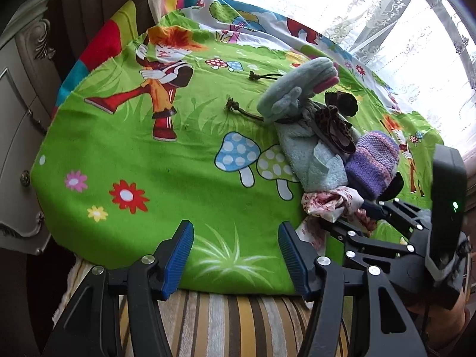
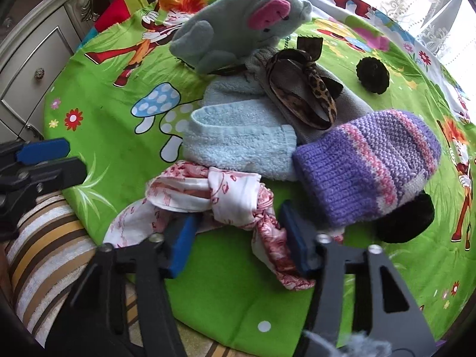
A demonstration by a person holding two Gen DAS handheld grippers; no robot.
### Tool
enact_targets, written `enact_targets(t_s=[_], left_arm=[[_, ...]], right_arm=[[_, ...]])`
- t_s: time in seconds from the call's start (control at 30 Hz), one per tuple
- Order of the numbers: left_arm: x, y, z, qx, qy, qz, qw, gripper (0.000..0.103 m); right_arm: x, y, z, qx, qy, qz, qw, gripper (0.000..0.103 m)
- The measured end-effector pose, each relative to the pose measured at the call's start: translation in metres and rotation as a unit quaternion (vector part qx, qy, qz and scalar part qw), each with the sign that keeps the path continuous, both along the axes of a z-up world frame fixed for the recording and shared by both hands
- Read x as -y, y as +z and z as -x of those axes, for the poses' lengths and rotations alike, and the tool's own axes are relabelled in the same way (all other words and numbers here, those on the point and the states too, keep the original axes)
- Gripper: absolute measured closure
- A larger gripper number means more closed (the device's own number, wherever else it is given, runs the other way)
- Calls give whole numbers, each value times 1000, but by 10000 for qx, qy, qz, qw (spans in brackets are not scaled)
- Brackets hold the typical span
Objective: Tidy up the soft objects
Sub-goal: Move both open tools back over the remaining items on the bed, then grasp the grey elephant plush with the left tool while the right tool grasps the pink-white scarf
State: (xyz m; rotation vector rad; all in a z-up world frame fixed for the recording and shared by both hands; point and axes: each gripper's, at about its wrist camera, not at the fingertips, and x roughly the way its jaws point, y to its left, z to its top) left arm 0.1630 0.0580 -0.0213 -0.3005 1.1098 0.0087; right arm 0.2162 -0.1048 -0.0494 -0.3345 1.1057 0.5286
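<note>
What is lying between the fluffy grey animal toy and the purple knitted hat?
In the right wrist view, between the grey animal toy and the purple knitted hat lie a leopard-print band on grey cloth, beside a light blue towel.

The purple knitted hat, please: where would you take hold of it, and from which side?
Probably grip the purple knitted hat at its ribbed open edge, coming from the near side beside the pink patterned cloth. That edge faces the right gripper and lies uncovered; a black item sits against its right side.
</note>
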Motion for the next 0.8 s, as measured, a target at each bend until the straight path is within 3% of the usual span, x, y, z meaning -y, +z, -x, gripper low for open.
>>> enact_targets(t_s=[0.03, 0.13, 0.37, 0.53, 0.8], left_arm=[[0, 1, -3, 14, -8, -47, 10000, 43], [-2, 4, -15, 59, -30, -89, 9999, 43], [5, 23, -54, 428, -224, -133, 9987, 43], [25, 29, -94, 608, -503, -602, 9951, 43], [57, 13, -142, 680, -930, -1304, 9847, 43]], right_arm=[[1, 1, 1, 5, 10, -33, 10000, 63], [4, 2, 5, -41, 1, -184, 9998, 74], [19, 3, 12, -170, -179, -556, 9982, 75], [27, 8, 17, -98, -297, -650, 9974, 75], [46, 17, 26, -18, -543, -864, 9948, 75]])
